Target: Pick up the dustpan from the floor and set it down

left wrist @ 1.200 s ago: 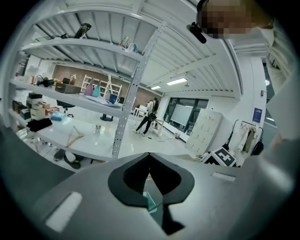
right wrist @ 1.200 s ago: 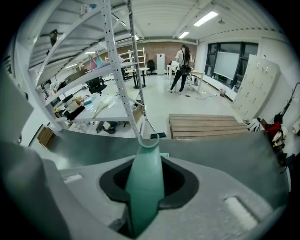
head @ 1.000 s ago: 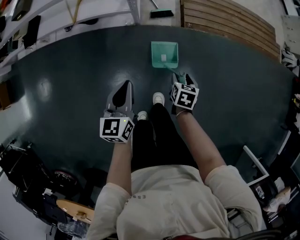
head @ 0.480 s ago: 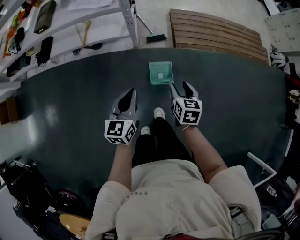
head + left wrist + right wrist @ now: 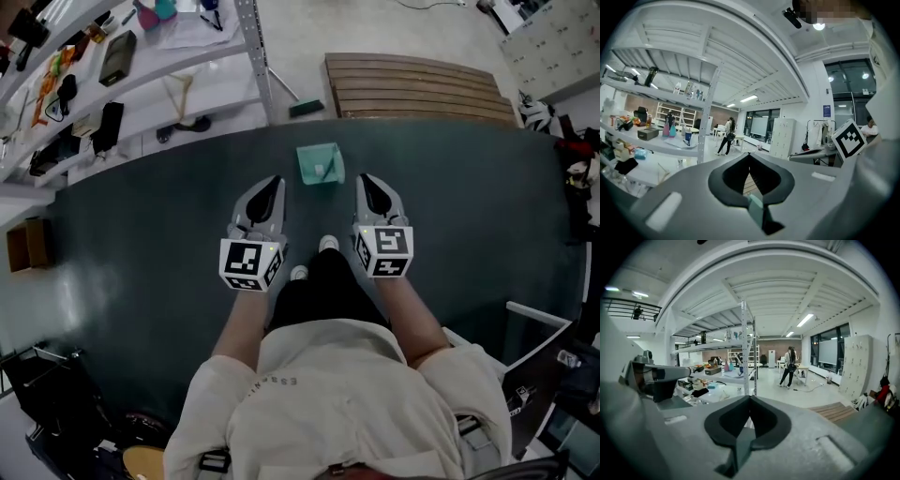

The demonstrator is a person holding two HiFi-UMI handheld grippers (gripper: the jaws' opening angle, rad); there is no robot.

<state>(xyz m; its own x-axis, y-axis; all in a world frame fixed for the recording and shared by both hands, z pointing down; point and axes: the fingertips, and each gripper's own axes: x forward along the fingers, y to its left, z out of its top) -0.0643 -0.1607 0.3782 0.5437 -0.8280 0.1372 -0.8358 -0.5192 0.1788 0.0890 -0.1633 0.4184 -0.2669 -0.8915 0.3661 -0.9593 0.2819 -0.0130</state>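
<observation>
Both clenched, empty: left hand-held gripper (image 5: 273, 181), right hand-held gripper (image 5: 365, 179) | dustpan (image 5: 320, 163) on floor (image 5: 141, 234) ahead | rack (image 5: 251, 52), slatted board (image 5: 412, 89) beyond

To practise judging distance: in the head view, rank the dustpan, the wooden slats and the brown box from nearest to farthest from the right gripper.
1. Dustpan, on the floor just ahead and left of the right gripper.
2. Wooden slats, farther ahead, to the right.
3. Brown box, far left.
</observation>
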